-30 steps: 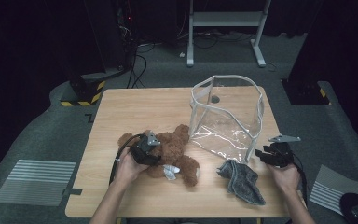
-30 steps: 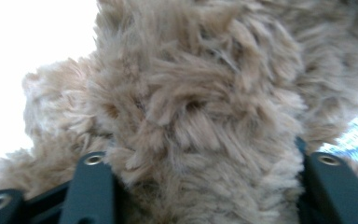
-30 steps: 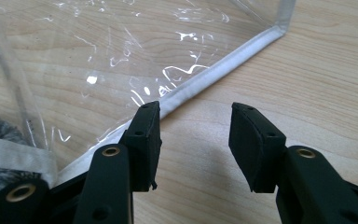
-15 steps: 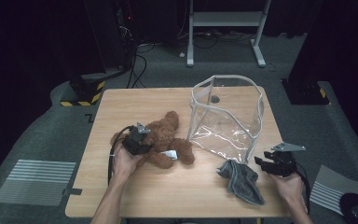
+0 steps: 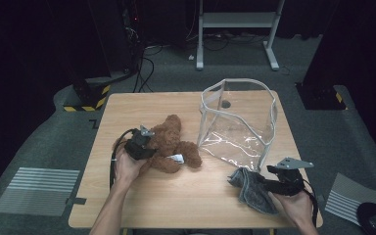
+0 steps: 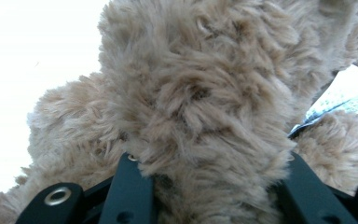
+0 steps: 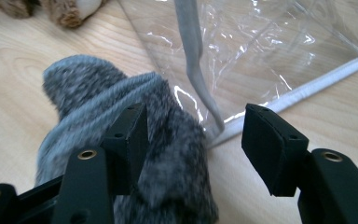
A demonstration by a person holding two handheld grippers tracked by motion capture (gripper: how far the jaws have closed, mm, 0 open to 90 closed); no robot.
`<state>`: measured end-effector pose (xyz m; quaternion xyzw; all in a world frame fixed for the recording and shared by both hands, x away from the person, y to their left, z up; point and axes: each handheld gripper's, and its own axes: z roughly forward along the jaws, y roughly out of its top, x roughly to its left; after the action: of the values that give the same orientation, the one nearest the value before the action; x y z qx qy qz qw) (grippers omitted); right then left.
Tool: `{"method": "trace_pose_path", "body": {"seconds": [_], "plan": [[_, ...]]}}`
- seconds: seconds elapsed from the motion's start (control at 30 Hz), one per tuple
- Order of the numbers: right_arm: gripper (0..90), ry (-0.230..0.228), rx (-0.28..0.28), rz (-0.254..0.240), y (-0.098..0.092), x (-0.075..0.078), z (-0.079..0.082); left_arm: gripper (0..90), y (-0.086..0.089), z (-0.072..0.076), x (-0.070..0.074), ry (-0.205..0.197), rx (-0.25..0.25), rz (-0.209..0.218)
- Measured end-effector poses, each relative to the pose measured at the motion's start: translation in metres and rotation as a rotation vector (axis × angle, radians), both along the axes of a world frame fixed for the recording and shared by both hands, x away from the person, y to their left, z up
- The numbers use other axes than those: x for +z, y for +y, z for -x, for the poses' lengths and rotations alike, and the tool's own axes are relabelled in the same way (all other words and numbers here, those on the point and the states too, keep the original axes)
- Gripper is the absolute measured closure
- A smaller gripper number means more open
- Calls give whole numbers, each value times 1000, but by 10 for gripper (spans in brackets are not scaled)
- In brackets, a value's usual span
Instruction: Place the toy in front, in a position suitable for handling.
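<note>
High view shows the teddy bear [image 5: 169,147] and grey sock [image 5: 252,190] both on the table [image 5: 176,205] outside the clear bag [image 5: 237,122], so packing remains, with the left hand-held gripper [image 5: 144,147] just closing onto the bear's plush and the right hand-held gripper [image 5: 274,183] just opening, empty, jaws apart around the sock.

A wooden table [image 5: 176,196] is sitting mid-frame on grey carpet [image 5: 54,147]. A white stand [image 5: 235,19] is standing at the top centre, cables [image 5: 144,63] are trailing at the upper left, and striped mats [image 5: 36,183] are lying at the lower corners.
</note>
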<state>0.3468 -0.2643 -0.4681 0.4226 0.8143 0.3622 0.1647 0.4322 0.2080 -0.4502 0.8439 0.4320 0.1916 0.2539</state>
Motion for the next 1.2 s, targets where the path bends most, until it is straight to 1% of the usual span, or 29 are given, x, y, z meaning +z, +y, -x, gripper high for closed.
{"method": "trace_pose_path", "body": {"seconds": [0.07, 0.13, 0.2, 0.23, 0.3, 0.33, 0.37, 0.43, 0.5, 0.53, 0.57, 0.63, 0.7, 0.8, 0.97, 1.03, 1.2], "plan": [[404, -5, -15, 16, 5, -1, -6, 665, 2, 2, 2, -3, 5, 16], [405, -8, -33, 19, 9, -3, -13, 667, 4, 3, 3, 1, 4, 19], [428, -23, -44, 32, 14, -4, -19, 668, 7, 5, 5, 1, 7, 37], [470, -46, -56, 50, 18, -4, -22, 667, 8, 5, 6, 3, 8, 41], [524, -82, -68, 66, 22, -5, -23, 667, 10, 6, 7, 4, 8, 50], [548, -93, -66, 70, 23, -5, -24, 667, 12, 7, 7, 7, 9, 56], [593, -102, -64, 76, 26, -5, -25, 667, 13, 7, 8, 6, 10, 56], [717, -125, -60, 104, 31, -7, -27, 667, 15, 8, 8, 7, 14, 64], [819, -143, -54, 126, 32, -8, -27, 667, 17, 10, 9, 7, 15, 68], [854, -153, -46, 142, 32, -8, -26, 667, 18, 10, 9, 8, 17, 72], [863, -156, -40, 143, 31, -8, -25, 667, 19, 11, 10, 8, 19, 77], [869, -164, -12, 150, 29, -8, -24, 667, 22, 12, 11, 9, 24, 92], [872, -179, 27, 169, 30, -9, -21, 667, 23, 14, 13, 6, 25, 97], [873, -191, 80, 177, 27, -9, -18, 667, 24, 16, 16, -1, 24, 101], [875, -209, 197, 183, 16, -10, -8, 667, 25, 19, 21, -7, 21, 108], [875, -205, 223, 178, 9, -9, -5, 667, 25, 21, 23, -8, 19, 118], [875, -182, 279, 153, -12, -9, -1, 668, 26, 22, 27, -17, 13, 125]]}}
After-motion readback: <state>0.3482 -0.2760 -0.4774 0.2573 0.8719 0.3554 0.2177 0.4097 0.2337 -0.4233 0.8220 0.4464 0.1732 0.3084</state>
